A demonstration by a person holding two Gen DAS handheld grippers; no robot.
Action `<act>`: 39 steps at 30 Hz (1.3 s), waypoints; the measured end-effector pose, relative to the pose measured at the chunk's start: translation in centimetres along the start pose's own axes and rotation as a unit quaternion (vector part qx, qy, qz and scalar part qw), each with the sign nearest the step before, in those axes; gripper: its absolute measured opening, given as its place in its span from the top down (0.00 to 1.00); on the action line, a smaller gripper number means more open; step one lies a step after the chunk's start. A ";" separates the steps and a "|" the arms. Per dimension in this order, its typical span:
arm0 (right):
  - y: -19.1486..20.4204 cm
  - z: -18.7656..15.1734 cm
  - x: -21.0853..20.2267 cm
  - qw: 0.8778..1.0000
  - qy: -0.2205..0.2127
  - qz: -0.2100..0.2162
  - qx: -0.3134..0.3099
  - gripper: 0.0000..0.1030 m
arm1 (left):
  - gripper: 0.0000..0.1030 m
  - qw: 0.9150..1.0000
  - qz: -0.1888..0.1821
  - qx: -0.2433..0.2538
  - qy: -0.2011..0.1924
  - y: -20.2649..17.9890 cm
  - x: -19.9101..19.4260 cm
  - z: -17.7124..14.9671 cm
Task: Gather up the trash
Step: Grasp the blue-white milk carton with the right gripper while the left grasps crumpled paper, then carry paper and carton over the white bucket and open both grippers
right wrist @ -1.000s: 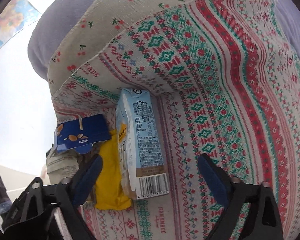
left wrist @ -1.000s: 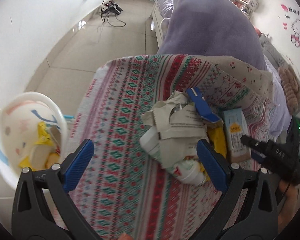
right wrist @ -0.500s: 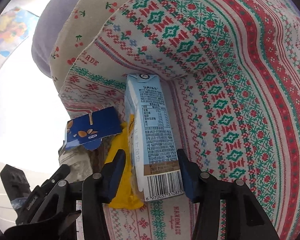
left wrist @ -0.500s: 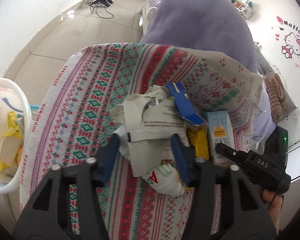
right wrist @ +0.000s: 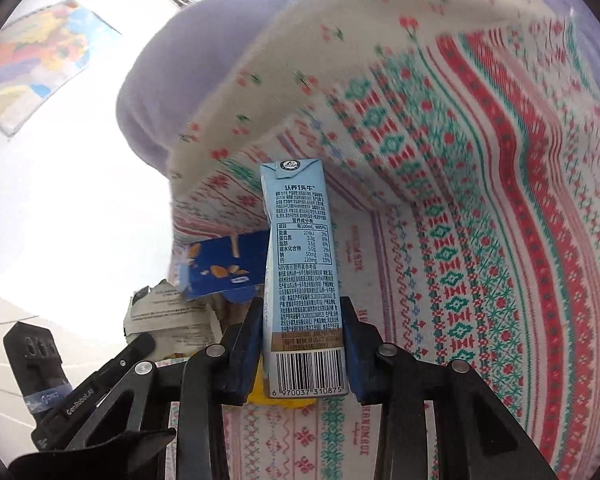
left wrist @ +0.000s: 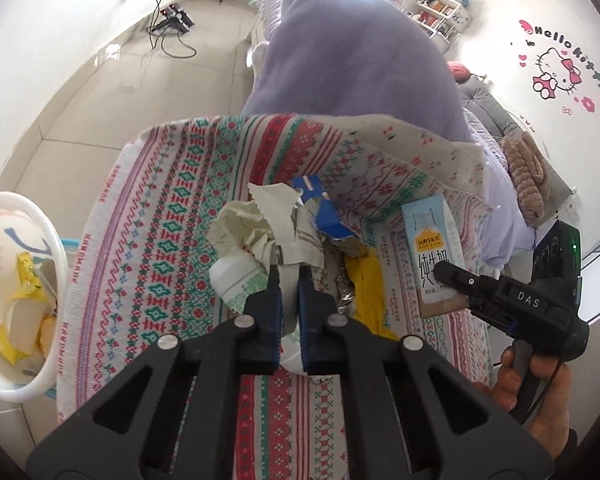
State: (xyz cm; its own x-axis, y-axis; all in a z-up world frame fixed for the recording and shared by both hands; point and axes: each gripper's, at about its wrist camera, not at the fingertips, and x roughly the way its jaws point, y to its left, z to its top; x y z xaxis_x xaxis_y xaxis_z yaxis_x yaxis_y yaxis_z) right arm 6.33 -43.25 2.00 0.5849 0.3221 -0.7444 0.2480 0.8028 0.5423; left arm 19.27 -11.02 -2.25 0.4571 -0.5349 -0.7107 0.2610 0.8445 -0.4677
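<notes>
A pile of trash lies on the patterned cloth (left wrist: 160, 220). My left gripper (left wrist: 289, 276) is shut on the crumpled cream paper wrapper (left wrist: 260, 220) at the pile's near side. A white bottle (left wrist: 236, 280), a blue snack box (left wrist: 324, 216) and a yellow wrapper (left wrist: 368, 292) sit under and beside the paper. To the right, my right gripper (right wrist: 302, 308) has its jaws closing, pads pressing both sides of the pale blue milk carton (right wrist: 300, 248), barcode end toward me. The left wrist view shows the carton (left wrist: 430, 240) with one of the right gripper's fingertips (left wrist: 444, 272) on it.
A white bin (left wrist: 60, 264) holding yellow and cream scraps stands on the floor left of the cloth. A purple blanket (left wrist: 352, 60) is heaped behind the cloth. Cables (left wrist: 172, 28) lie on the tiled floor far back. A hand (left wrist: 540, 400) holds the right gripper.
Both grippers went from wide open to closed, the left onto the crumpled paper, the right onto the milk carton. The carton has come up off the cloth at its near end.
</notes>
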 end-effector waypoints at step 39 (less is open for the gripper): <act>16.6 -5.3 1.4 0.990 0.030 0.048 -0.129 0.65 | 0.92 0.995 0.066 -0.019 -0.073 8.0 -10.2 -1.2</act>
State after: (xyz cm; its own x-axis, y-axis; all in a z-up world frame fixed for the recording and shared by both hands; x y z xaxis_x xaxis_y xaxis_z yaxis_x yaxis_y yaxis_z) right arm 7.19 -26.83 7.96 0.5473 0.4264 -0.7201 -0.0161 0.8657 0.5004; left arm 15.72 1.12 0.66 0.6044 -0.4076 -0.6845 0.1604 0.9039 -0.3966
